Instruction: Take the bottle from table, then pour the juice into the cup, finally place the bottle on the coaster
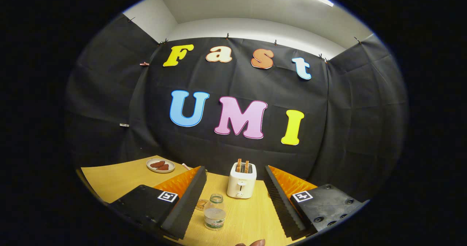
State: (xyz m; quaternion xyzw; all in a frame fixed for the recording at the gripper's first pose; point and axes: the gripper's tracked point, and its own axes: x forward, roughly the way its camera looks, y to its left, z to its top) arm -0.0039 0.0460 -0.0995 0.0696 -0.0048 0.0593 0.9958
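Bottle [214,212] part-full between gripper's [233,198] spread fingers

A light yellow wooden table [120,178] carries everything here. Dead centre stands a small clear plastic bottle [214,212], uncapped. At its twelve o'clock, a white toaster [241,180] with two slices poking up. Just at the bottle's nine, touching or nearly, a round tan coaster [201,204]. Out at ten o'clock, a round plate with brown food [160,165].
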